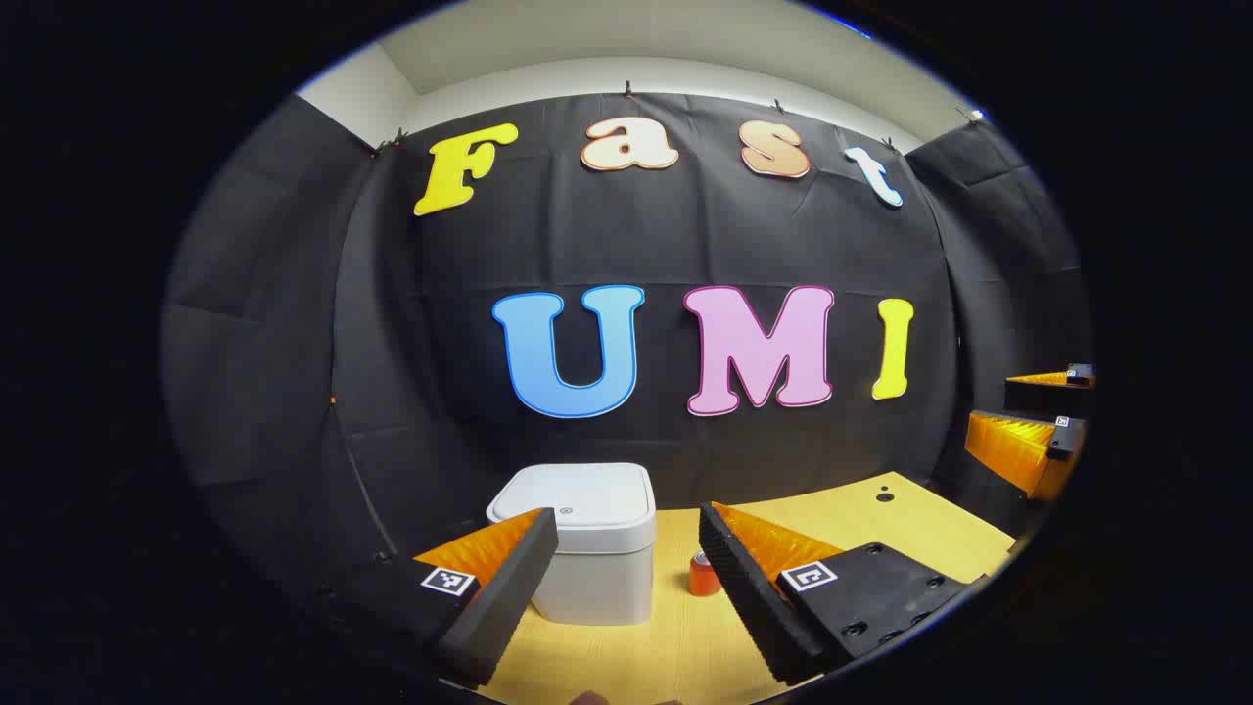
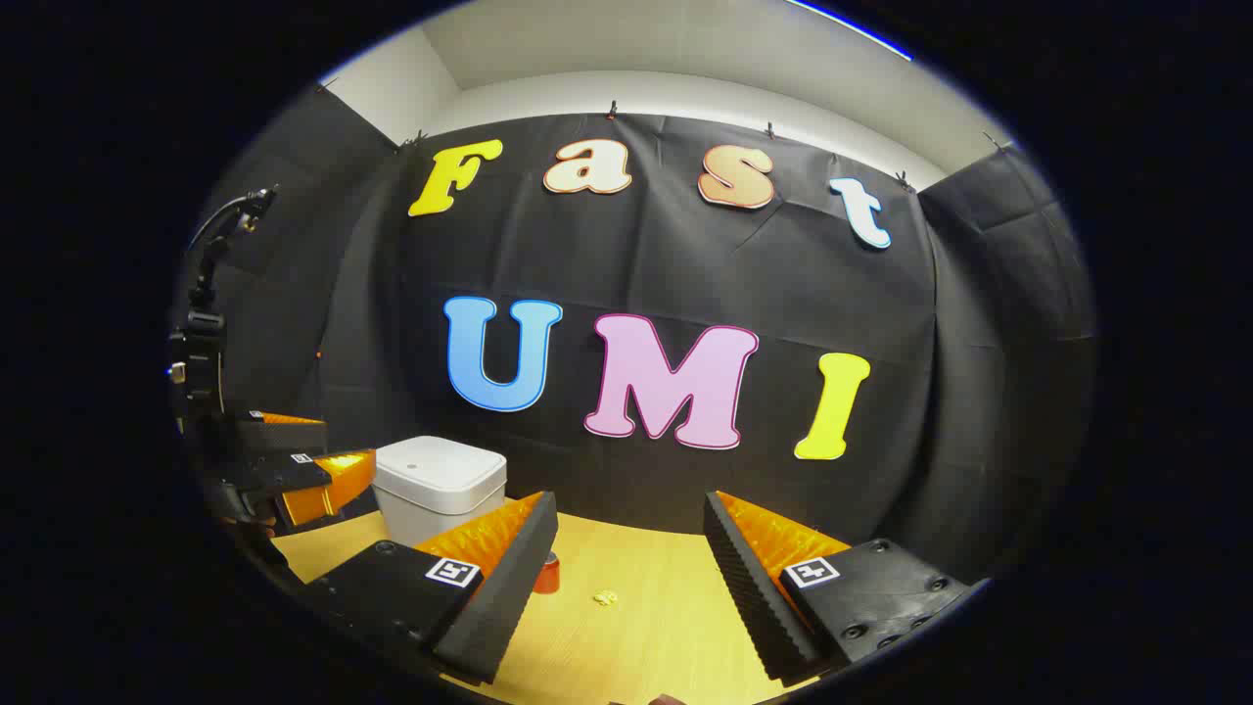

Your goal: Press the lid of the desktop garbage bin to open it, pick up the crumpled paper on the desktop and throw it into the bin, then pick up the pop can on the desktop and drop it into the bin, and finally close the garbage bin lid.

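- Your left hand-held gripper hangs open and empty.
- Your right hand-held gripper likewise.
- Bin, lid down, on the counter; can just beside it; paper near the can.

The garbage bin was plain white with its lid a shade lighter, the pop can orange-red, the crumpled paper pale yellow, and the table a light yellow wood grain, against a black cloth wall
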`<state>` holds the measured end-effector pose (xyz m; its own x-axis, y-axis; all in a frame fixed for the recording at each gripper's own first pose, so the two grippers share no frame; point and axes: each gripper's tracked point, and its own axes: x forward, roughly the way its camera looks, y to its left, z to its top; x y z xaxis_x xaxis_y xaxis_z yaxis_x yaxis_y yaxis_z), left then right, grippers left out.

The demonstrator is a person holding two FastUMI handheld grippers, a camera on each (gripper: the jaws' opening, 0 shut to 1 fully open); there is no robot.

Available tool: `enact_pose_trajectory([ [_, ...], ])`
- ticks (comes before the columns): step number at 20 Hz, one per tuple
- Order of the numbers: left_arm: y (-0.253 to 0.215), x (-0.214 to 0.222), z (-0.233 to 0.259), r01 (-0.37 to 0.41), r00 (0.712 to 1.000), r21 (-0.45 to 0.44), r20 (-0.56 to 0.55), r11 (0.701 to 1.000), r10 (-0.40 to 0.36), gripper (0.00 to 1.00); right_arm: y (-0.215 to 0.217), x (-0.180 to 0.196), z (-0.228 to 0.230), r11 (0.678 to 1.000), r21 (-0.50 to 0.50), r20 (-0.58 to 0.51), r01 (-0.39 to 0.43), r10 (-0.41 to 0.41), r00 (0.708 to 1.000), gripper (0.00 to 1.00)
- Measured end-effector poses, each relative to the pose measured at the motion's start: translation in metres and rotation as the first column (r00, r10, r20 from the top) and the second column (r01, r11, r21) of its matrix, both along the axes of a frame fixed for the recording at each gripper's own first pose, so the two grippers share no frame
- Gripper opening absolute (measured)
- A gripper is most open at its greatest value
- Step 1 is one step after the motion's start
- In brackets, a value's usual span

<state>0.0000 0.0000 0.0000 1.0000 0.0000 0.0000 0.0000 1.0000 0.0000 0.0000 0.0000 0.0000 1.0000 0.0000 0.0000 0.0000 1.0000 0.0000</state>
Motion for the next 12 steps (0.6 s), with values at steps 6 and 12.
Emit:
enact_pose_trajectory([
  [6,-0.008,0.021,0.012,0.035,0.999,0.013,0.021,0.999,-0.035,0.98,-0.009,0.007,0.002,1.0,-0.004,-0.005,0.026,-0.026,1.0,0.96],
  [12,-0.022,0.039,0.022,0.108,0.993,0.07,0.047,0.992,-0.112,0.94,-0.024,0.008,0.003,0.998,-0.011,-0.002,0.055,-0.055,0.998,0.96],
])
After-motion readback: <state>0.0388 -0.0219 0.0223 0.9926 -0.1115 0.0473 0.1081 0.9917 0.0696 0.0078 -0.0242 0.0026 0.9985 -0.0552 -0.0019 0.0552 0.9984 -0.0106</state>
